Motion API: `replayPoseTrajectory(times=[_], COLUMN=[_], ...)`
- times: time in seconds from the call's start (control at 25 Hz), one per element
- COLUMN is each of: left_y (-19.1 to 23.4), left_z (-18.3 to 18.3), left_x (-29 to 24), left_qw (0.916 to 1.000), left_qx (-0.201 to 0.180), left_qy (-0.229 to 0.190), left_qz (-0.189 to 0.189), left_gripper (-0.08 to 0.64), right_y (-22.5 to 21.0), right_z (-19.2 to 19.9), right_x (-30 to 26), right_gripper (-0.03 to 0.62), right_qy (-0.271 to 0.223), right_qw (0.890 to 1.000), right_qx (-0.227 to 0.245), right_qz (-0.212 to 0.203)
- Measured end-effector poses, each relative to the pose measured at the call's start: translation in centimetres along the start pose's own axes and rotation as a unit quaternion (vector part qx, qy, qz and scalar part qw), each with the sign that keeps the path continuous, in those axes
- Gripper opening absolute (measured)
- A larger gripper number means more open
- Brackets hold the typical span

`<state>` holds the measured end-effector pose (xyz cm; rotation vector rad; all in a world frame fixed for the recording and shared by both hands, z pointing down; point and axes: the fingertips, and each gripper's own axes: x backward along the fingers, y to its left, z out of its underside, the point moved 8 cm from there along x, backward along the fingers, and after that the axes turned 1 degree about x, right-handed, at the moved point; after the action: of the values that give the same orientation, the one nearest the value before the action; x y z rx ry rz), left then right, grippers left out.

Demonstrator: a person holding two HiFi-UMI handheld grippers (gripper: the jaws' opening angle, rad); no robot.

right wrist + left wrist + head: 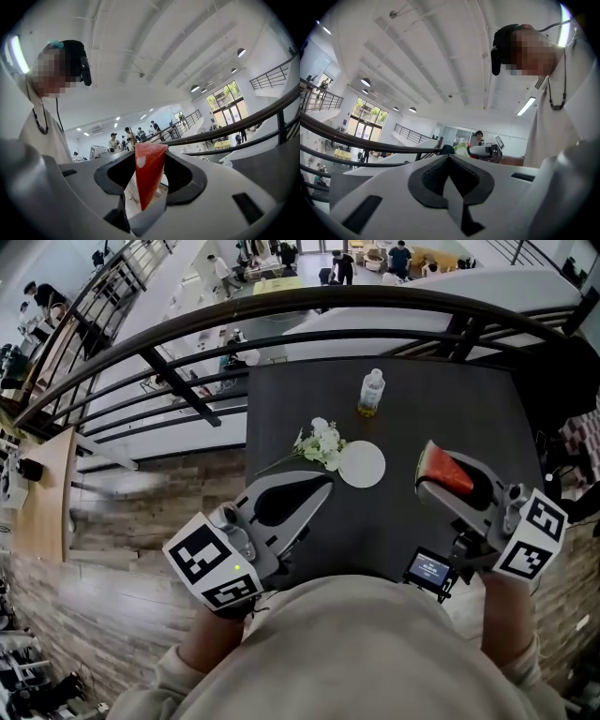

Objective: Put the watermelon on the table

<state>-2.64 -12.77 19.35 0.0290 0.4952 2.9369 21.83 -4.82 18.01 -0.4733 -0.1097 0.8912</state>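
Observation:
A red wedge of watermelon (450, 471) with a thin green rind is clamped in my right gripper (439, 480), which hangs over the right side of the dark table (403, 390). In the right gripper view the watermelon (149, 173) stands point-down between the two dark pads, and the right gripper (150, 153) is shut on it. My left gripper (323, 486) is over the table's near left edge with its tips together and nothing in it. The left gripper view shows the left gripper (449, 157) shut and pointing level.
On the table stand a clear bottle of yellowish drink (371, 393) at the far middle, a white flower sprig (321, 443) and a white round disc (362, 464) beside it. A curved black railing (281, 310) runs behind the table, with a drop beyond. People stand in the distance.

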Motion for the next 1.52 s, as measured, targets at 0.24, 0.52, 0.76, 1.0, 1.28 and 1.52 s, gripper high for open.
replayPoseTrajectory(times=[0.24,0.52,0.76,1.0,1.28,1.52], left_y=[0.7,1.0,0.9,0.5,0.6,0.8], left_z=[-0.7,0.4,1.0,1.8,3.4,4.8], left_x=[0.1,0.0,-0.2,0.3,1.4,2.2], left_qw=[0.9998,0.9999,0.9999,0.9999,0.9994,0.9982], left_qx=[-0.011,-0.009,0.003,0.011,0.030,0.047], left_qy=[-0.014,-0.015,-0.008,-0.003,0.005,0.009], left_qz=[-0.005,-0.001,0.006,0.006,-0.017,-0.035], left_gripper=[0.003,0.003,0.003,0.003,0.003,0.003], right_y=[-0.1,-0.4,-0.6,-0.9,-1.9,-3.4], right_z=[-0.2,0.5,0.7,1.2,1.9,2.8], right_x=[-0.8,-1.1,-1.3,-1.7,-2.3,-3.2], right_gripper=[0.202,0.202,0.202,0.202,0.202,0.202], right_qy=[0.000,0.008,0.024,0.036,0.053,0.068], right_qw=[1.000,1.000,1.000,0.999,0.999,0.998], right_qx=[0.005,0.010,0.003,-0.004,-0.009,-0.019], right_qz=[0.002,0.005,0.009,0.009,0.007,0.003])
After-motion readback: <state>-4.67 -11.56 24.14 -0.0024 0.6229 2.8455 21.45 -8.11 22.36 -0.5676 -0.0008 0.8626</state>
